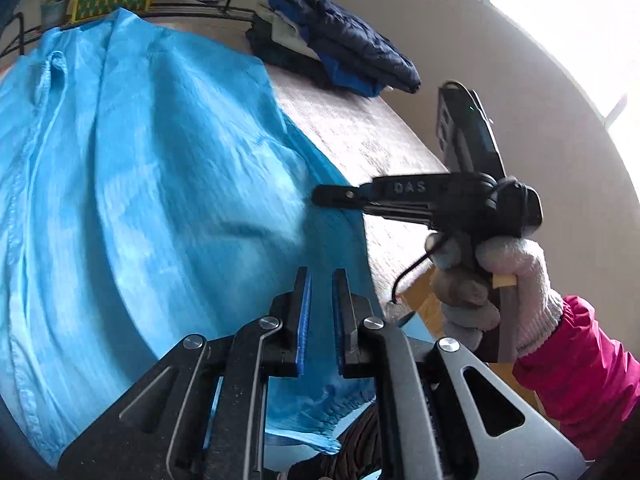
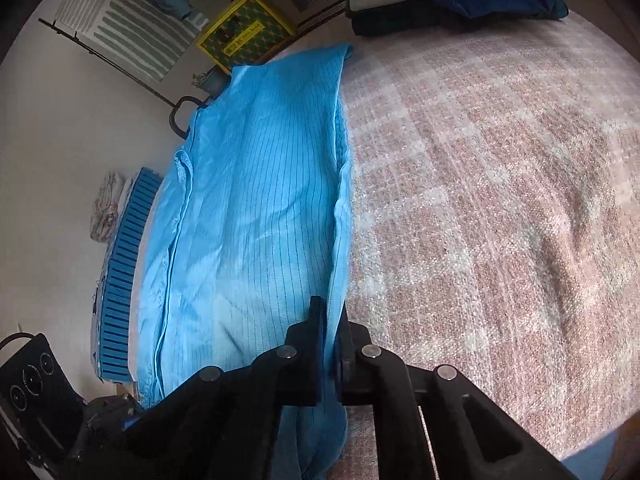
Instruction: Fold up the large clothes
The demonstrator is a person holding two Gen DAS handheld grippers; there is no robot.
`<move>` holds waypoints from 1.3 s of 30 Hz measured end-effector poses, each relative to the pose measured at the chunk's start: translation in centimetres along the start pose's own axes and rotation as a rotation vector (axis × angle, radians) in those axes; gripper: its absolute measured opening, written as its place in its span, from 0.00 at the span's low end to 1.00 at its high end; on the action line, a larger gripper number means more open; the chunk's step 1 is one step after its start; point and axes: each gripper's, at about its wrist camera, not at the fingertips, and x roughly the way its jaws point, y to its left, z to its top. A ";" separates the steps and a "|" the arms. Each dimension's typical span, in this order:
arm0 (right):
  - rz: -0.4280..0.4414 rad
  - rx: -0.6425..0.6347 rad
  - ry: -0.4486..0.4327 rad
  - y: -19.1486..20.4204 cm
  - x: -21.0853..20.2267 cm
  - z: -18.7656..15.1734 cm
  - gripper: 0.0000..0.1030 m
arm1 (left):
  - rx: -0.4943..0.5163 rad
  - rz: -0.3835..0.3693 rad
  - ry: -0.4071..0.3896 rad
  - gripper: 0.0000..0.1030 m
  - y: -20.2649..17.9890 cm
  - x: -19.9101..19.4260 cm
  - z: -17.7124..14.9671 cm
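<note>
Lying across the blanket (image 2: 500, 184), the blue garment (image 2: 256, 200) is pinched by both the left gripper (image 1: 321, 300) and right gripper (image 2: 329, 332); folded clothes (image 1: 336, 44) sit beyond, partly cut off.

a home bedroom: a woven checked bedspread (image 2: 500, 200), a folded clothes pile (image 1: 332, 52), a metal bedframe (image 1: 120, 14).

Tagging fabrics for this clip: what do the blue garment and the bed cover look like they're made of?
Blue garment: thin, smooth woven cloth with a slight sheen and fine dark pinstripes, probably a light synthetic, judging by its soft crinkles. Bed cover: coarse, matte woven textile in a pinkish-white check, with a nubby, visible weave.
</note>
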 end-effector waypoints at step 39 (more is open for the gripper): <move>-0.261 -0.793 0.212 27.0 15.3 -6.8 0.01 | -0.466 0.166 -0.301 0.07 20.5 -20.1 -9.7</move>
